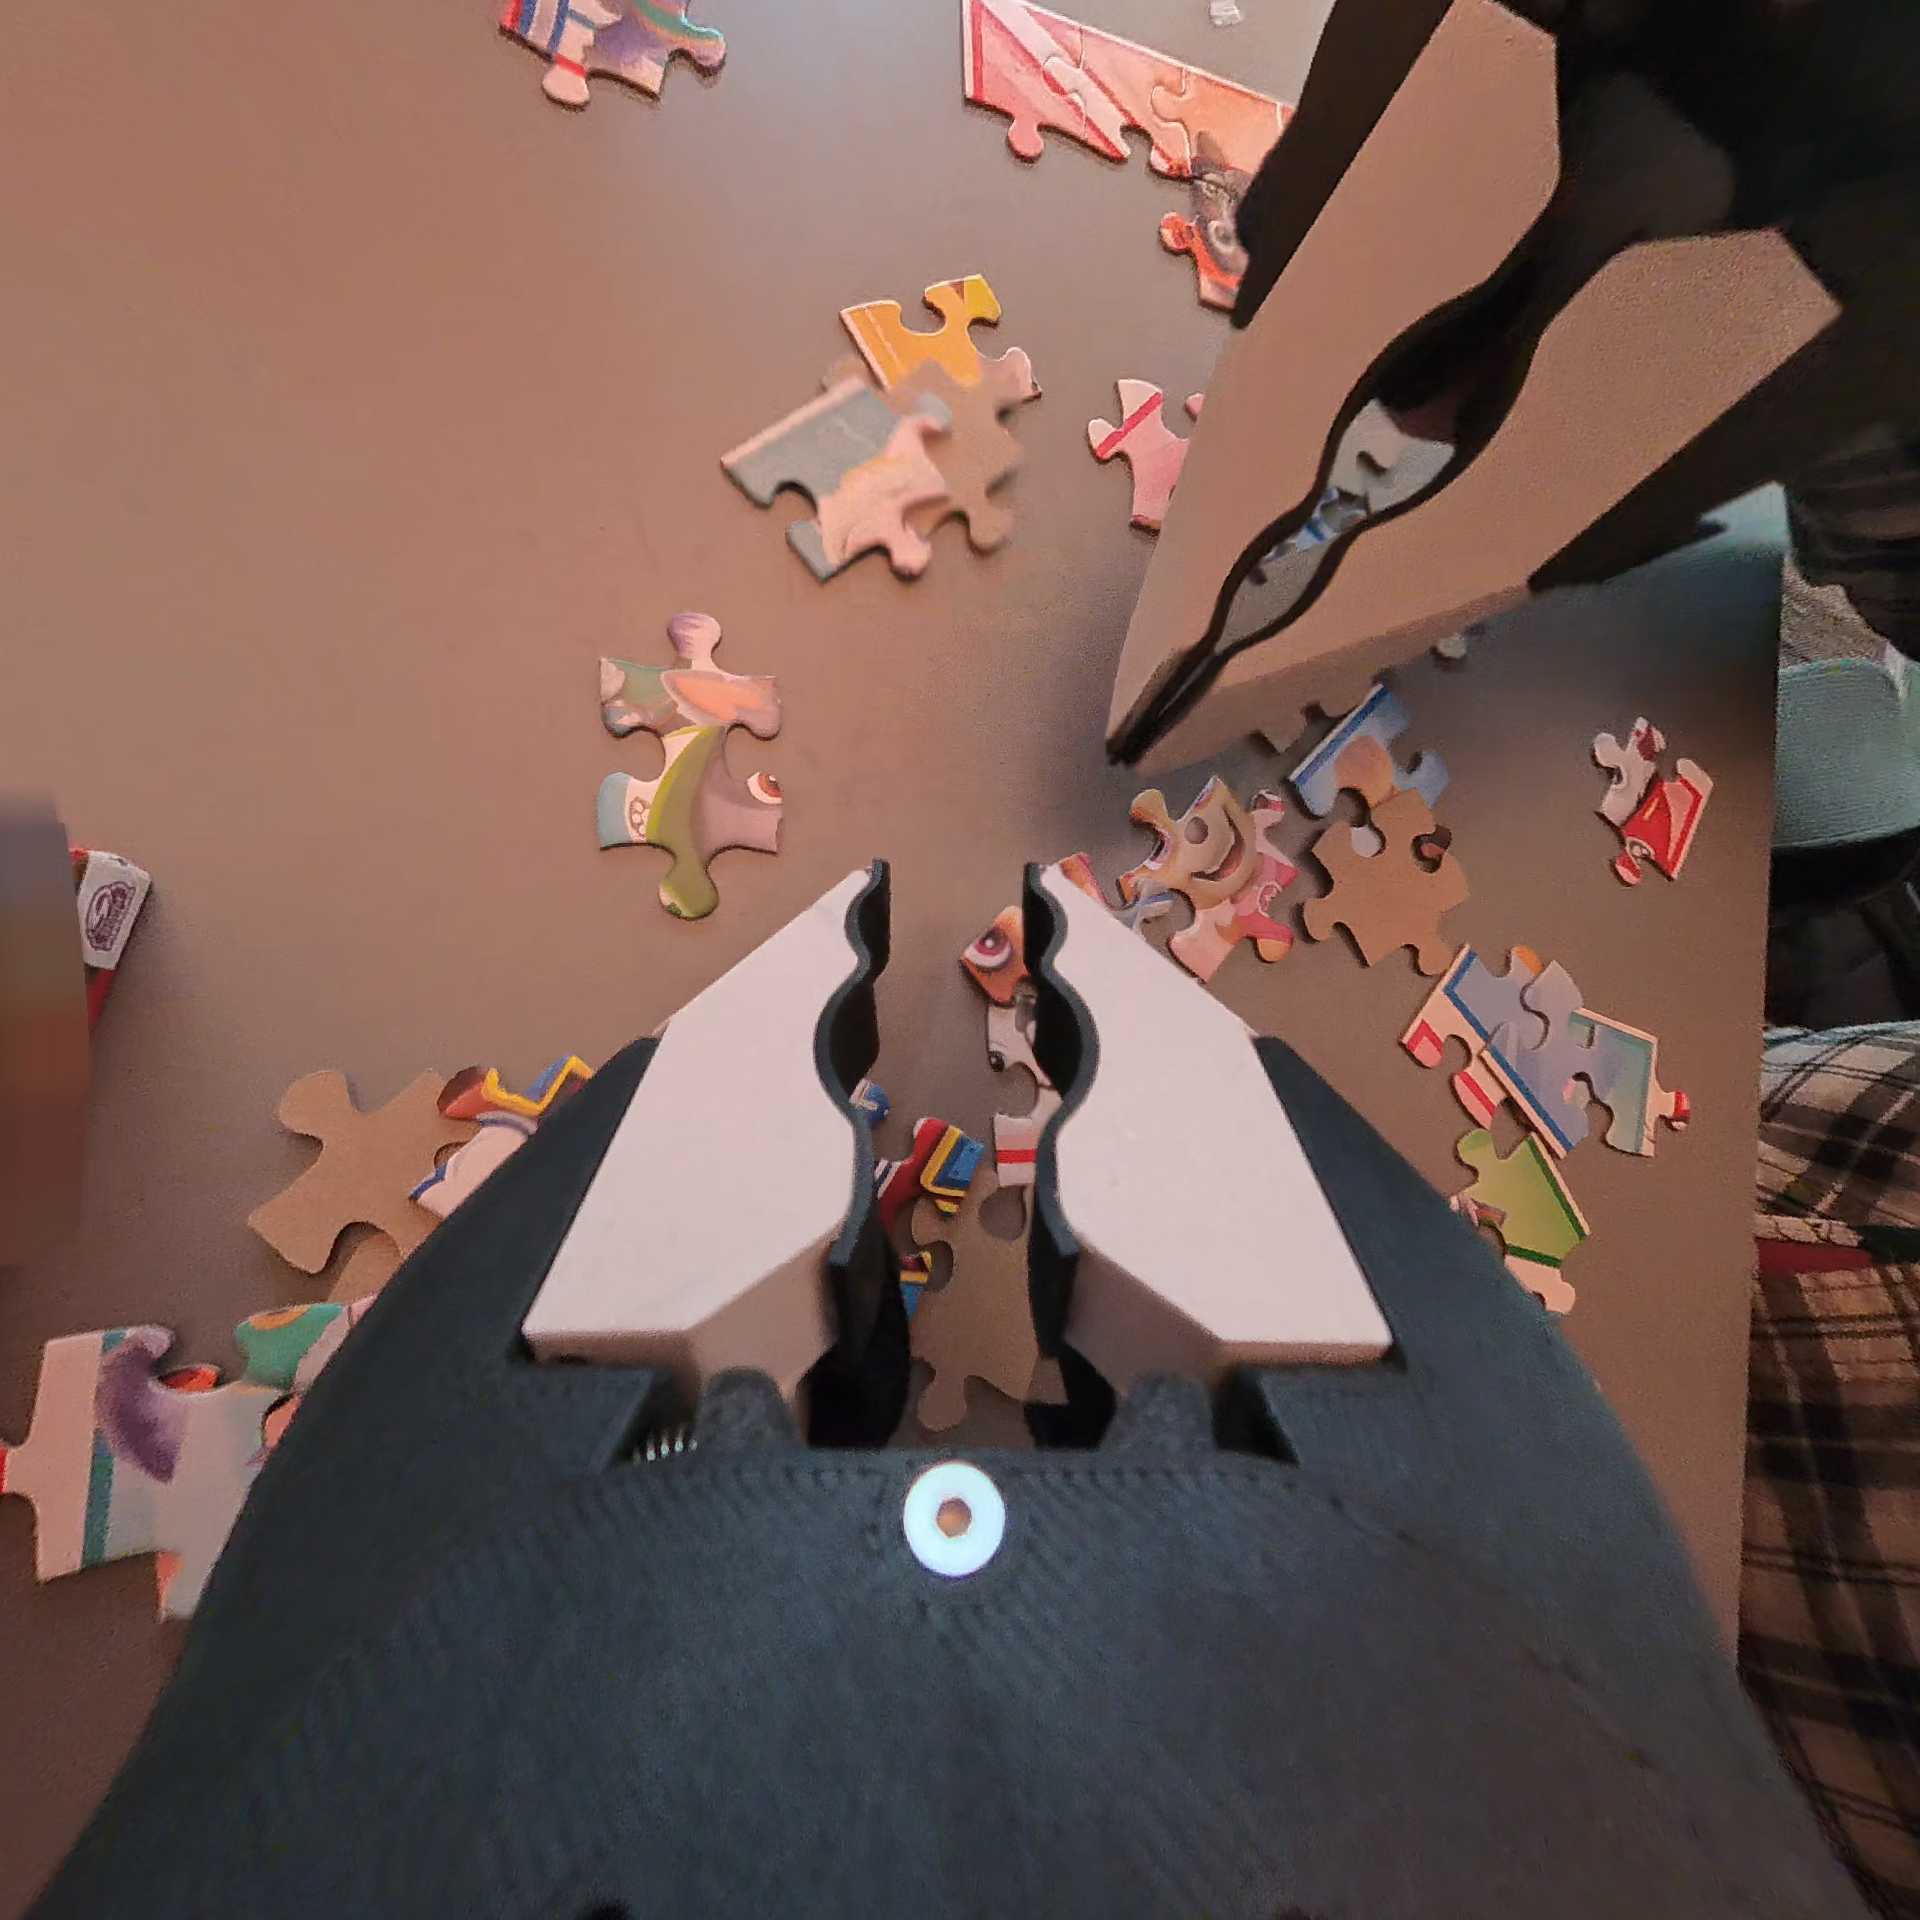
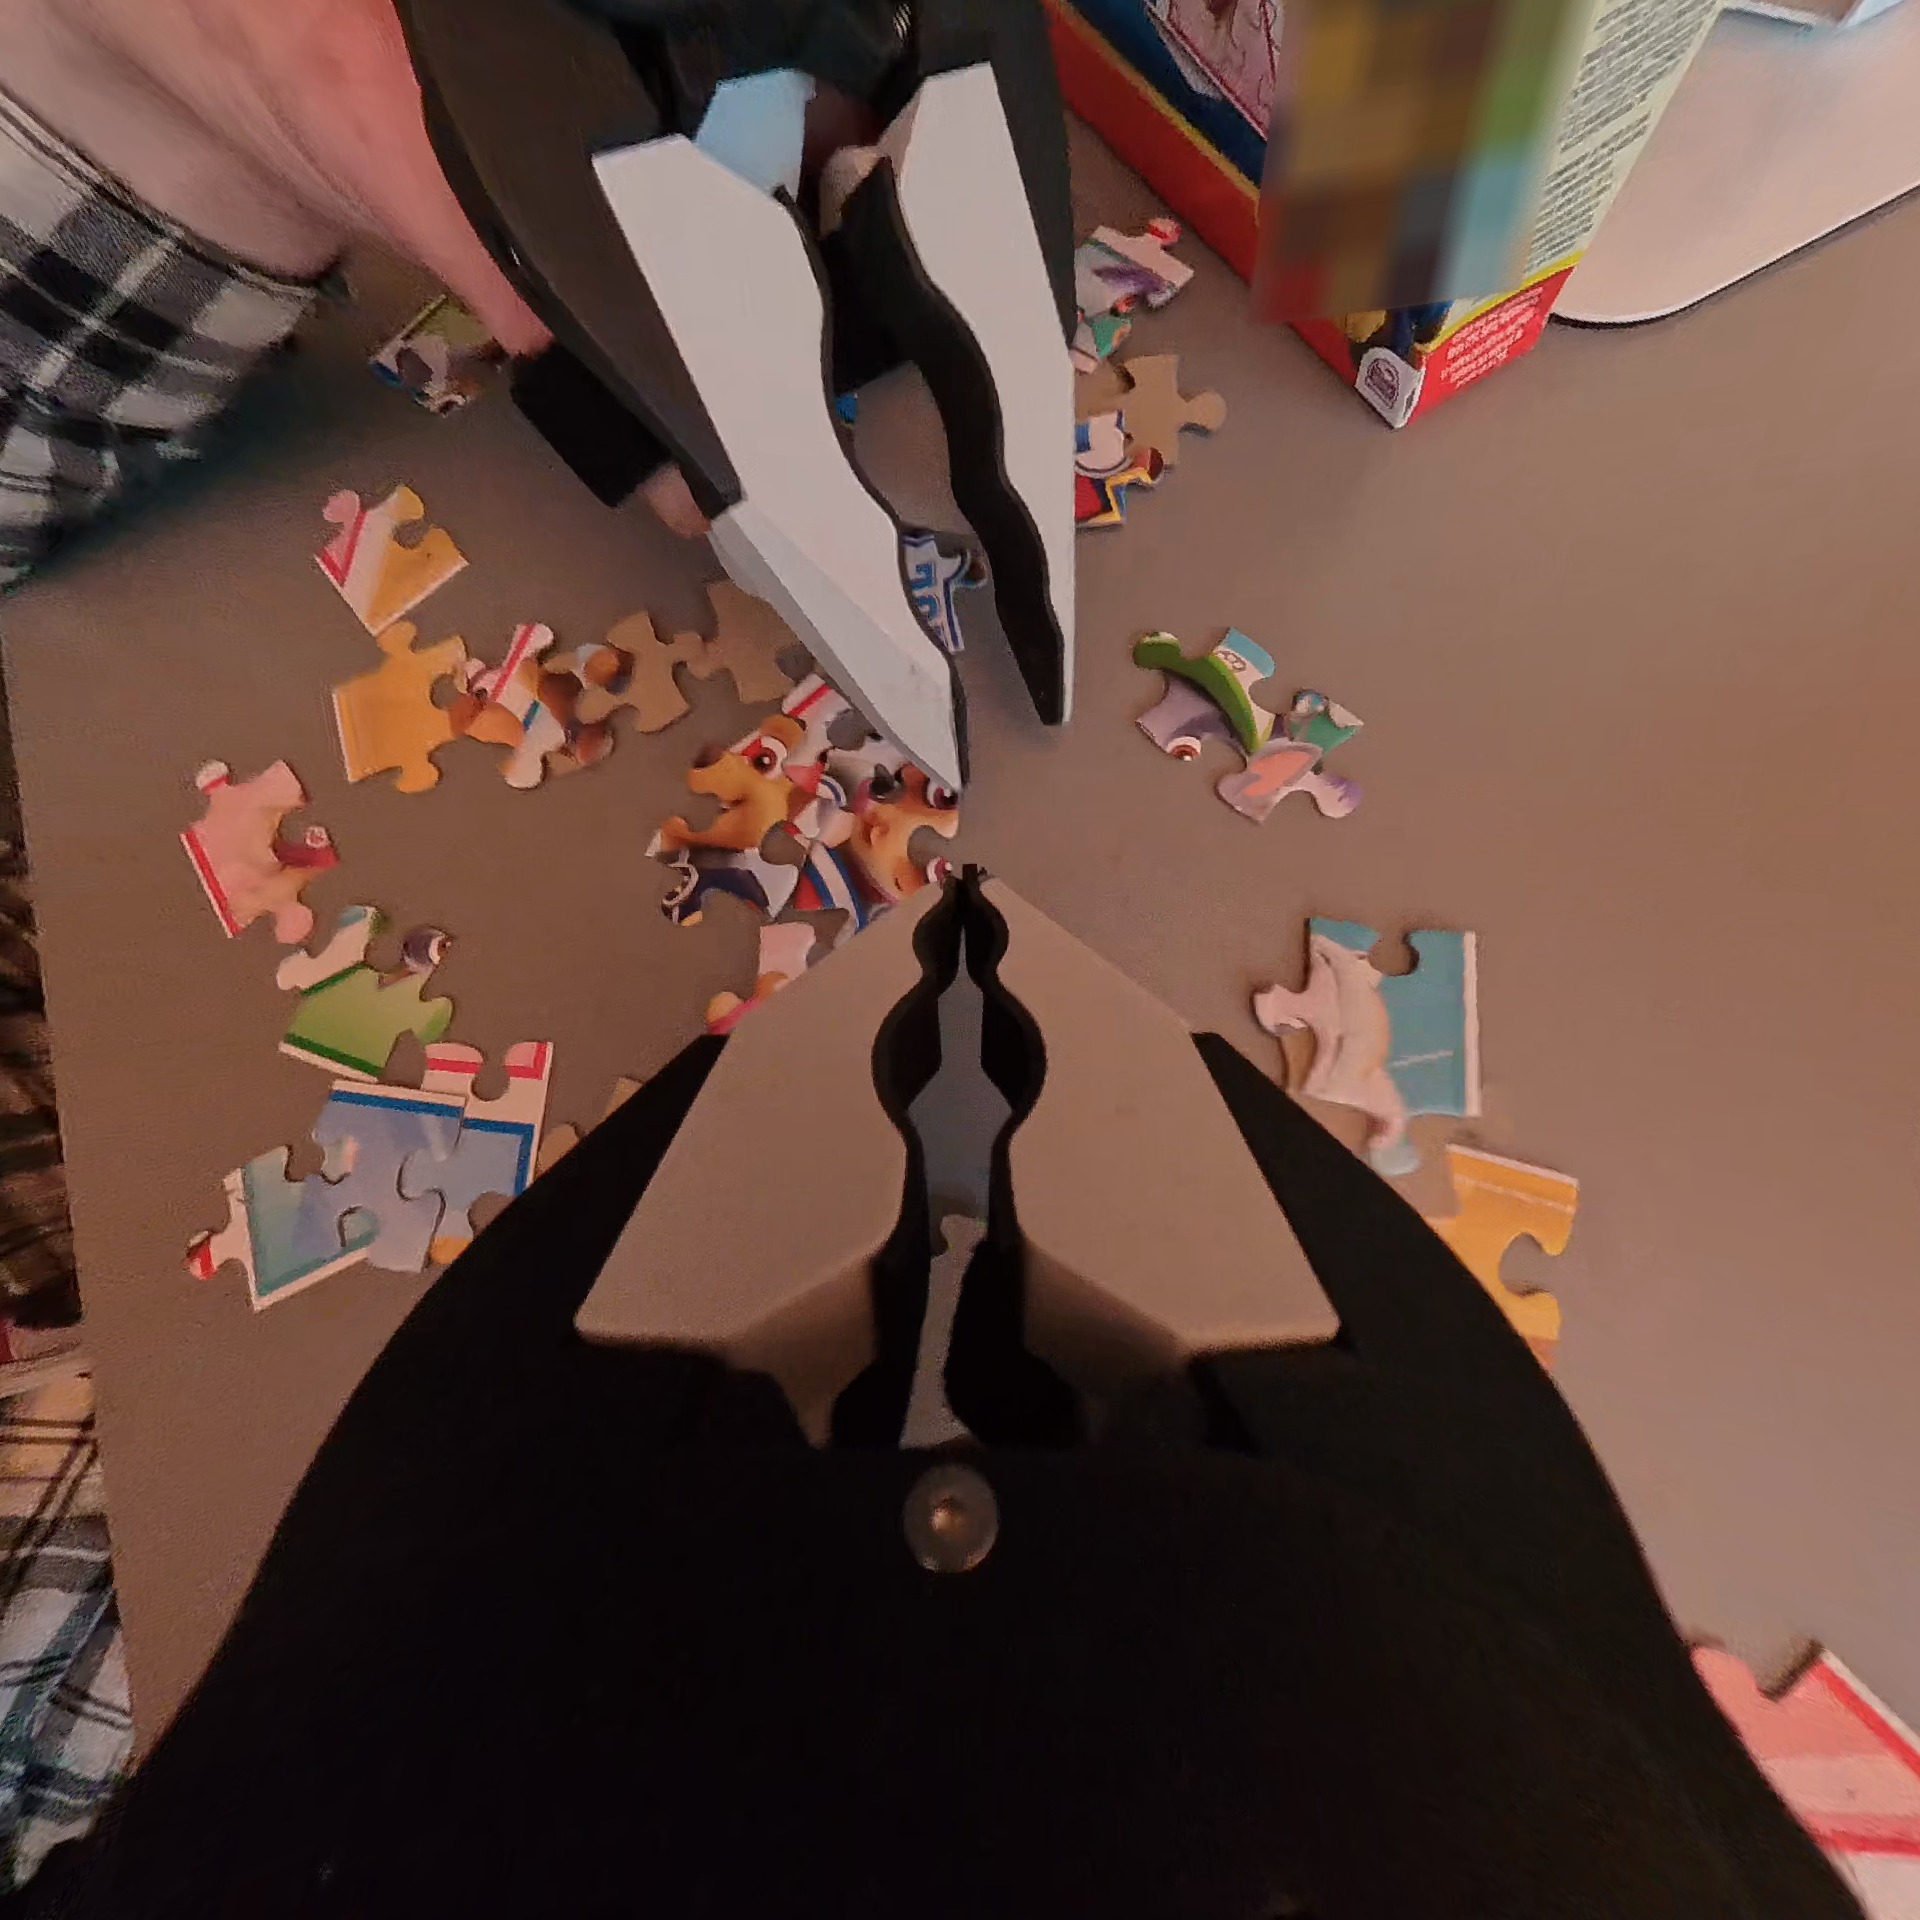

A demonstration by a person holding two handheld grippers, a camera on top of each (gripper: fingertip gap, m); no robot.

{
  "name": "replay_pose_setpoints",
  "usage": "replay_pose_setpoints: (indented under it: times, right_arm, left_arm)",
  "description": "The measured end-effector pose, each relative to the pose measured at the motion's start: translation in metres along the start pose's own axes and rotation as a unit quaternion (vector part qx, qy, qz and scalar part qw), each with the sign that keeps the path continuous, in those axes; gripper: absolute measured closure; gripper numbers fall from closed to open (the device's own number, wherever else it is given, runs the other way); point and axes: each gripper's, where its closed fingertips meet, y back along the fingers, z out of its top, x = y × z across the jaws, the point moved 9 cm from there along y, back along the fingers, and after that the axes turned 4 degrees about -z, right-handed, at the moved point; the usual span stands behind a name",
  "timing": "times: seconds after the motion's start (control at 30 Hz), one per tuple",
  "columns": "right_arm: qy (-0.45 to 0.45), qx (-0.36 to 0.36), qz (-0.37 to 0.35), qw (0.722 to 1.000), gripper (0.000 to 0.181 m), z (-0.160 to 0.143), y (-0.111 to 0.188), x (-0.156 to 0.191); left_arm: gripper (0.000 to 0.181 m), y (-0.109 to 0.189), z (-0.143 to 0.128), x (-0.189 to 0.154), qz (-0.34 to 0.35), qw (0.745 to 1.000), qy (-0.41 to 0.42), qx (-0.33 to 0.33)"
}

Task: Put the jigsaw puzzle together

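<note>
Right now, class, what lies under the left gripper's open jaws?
Under the left gripper lie loose puzzle pieces on the brown table, some picture-side up, one cardboard-side up. The gripper body covers the rest.

Printed matter, right wrist view: red and yellow box [image 2: 1455, 343], upper right. Its pale side panel carries dense small print, too fine to read. The red lower face has more small print, with a round logo at the corner.

Left wrist view: a like logo on a red-white box corner [image 1: 109, 909] at the left edge.

White piece [image 2: 932, 592] bears blue characters, partly hidden.
</note>
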Motion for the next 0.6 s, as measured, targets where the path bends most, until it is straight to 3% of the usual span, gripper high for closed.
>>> replay_pose_setpoints:
  times: [0.1, 0.2, 0.27, 0.43, 0.6]
  right_arm:
    - [0.004, 0.014, -0.026, 1.000, 0.181, -0.003, 0.010, -0.001]
    - [-0.007, 0.038, -0.080, 0.996, 0.152, -0.010, 0.022, -0.012]
    - [-0.019, 0.055, -0.103, 0.993, 0.151, -0.018, 0.029, -0.024]
    - [-0.041, 0.111, -0.140, 0.983, 0.136, -0.037, 0.024, -0.050]
    - [-0.057, 0.094, -0.150, 0.983, 0.125, -0.040, 0.023, -0.068]
  left_arm:
    - [0.157, 0.005, 0.000, -0.001, 0.014, 1.000, -0.010, 0.006]
    - [0.158, 0.009, 0.000, 0.000, 0.022, 1.000, -0.011, 0.002]
    - [0.158, 0.009, 0.003, 0.001, 0.031, 0.999, -0.012, -0.010]
    - [0.156, -0.005, 0.003, -0.001, 0.047, 0.998, -0.027, 0.016]
    - [0.156, -0.015, 0.001, 0.000, 0.045, 0.998, -0.028, 0.030]
